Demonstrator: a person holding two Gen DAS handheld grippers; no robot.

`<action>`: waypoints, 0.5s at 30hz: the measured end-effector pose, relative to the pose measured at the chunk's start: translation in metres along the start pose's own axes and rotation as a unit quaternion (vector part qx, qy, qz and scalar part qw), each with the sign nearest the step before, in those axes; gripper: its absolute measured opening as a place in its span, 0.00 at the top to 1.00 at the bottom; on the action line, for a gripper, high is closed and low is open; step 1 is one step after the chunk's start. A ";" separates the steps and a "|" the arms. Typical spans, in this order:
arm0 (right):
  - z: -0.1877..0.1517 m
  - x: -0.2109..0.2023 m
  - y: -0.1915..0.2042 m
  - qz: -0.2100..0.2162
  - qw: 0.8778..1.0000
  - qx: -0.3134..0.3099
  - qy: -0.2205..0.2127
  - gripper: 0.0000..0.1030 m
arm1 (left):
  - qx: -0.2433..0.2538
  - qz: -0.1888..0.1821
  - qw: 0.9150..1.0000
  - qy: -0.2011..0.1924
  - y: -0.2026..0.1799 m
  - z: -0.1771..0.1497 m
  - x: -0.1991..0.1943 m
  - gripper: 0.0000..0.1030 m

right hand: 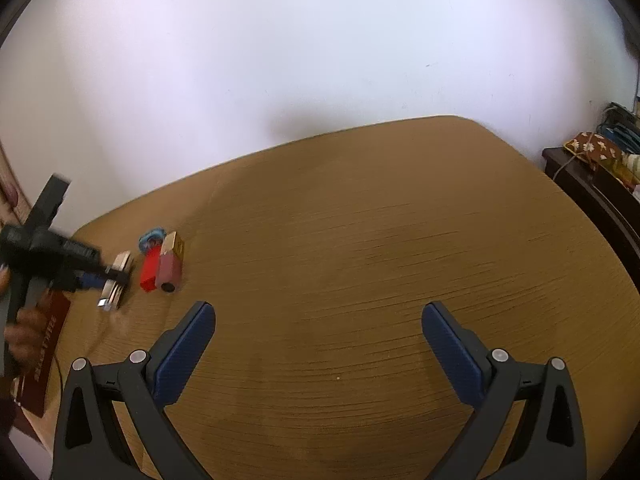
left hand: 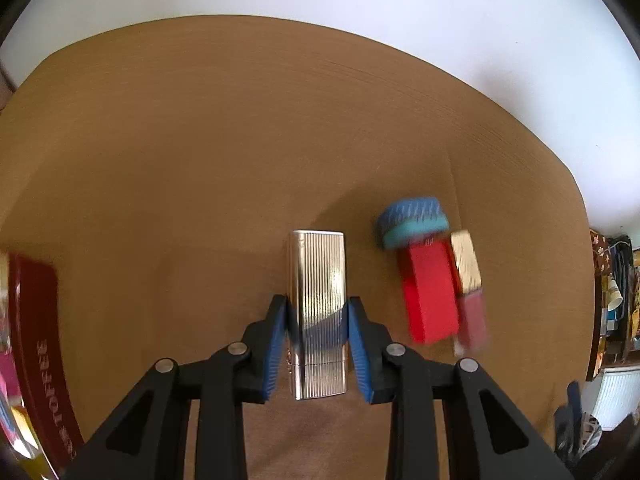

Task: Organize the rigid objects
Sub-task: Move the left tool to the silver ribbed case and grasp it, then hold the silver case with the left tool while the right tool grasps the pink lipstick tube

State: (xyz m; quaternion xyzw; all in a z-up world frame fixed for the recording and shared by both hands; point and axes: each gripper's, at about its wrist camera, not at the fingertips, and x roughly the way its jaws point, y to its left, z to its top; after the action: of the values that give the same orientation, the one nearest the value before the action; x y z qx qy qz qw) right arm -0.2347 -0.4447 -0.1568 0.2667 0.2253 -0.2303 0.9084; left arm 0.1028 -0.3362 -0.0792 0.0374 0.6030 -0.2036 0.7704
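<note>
Silver and ribbed, a flat rectangular metal case (left hand: pixel 318 308) lay lengthwise on the brown wood-grain table (left hand: pixel 180 180), and the left tool (left hand: pixel 318 312) straddled it from above, its blue pads (left hand: pixel 276 344) set against the two long sides of the case near the nearer half. The pads appeared to press on the metal, so the case was gripped while it rested on the table. In the right wrist view the same case (right hand: pixel 116 280) showed at the far left, with the left tool's black body (right hand: pixel 60 260) over it and a person's hand (right hand: pixel 24 336) behind it, blurred. Just to the right of the case sat a small cluster: a round blue and teal tin (left hand: pixel 414 222) farthest from the camera, a red rectangular box (left hand: pixel 430 292) touching it on the near side, and a gold and pink box (left hand: pixel 468 280) pressed against the red one's right side. The cluster was blurred, so finer detail could not be told. A dark red tin lid lettered "TOFFEE" (left hand: pixel 38 340) lay at the left edge of the table. The right tool (right hand: pixel 318 320) hung over a bare stretch of table, well apart from the objects, its blue pads (right hand: pixel 184 356) spread wide with nothing between them.
</note>
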 end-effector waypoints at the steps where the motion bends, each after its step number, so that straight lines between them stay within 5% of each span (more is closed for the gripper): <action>1: 0.000 0.000 0.002 0.009 1.000 -0.001 0.002 0.02 | -0.001 -0.006 1.000 -0.004 0.001 -0.008 -0.006 0.71; 6: 0.009 0.017 0.045 0.079 0.992 -0.074 0.065 0.33 | -0.001 -0.035 0.999 -0.022 0.019 -0.051 -0.045 0.71; 8: 0.017 0.025 0.066 0.116 0.985 -0.090 0.086 0.35 | -0.007 -0.047 0.998 -0.032 0.027 -0.066 -0.062 0.71; 12: 0.034 0.055 0.110 0.141 0.972 -0.144 0.123 0.60 | -0.016 -0.056 0.998 -0.039 0.047 -0.095 -0.091 0.70; 15: 0.040 0.078 0.126 0.141 0.966 -0.160 0.147 0.63 | -0.020 -0.061 0.997 -0.031 0.060 -0.113 -0.103 0.70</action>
State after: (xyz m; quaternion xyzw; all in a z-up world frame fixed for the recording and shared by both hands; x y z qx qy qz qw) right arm -0.0937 -0.3966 -0.1204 0.1779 0.3507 -0.0191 0.9192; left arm 0.0018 -0.2199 -0.0239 -0.0211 0.5839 -0.2392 0.7755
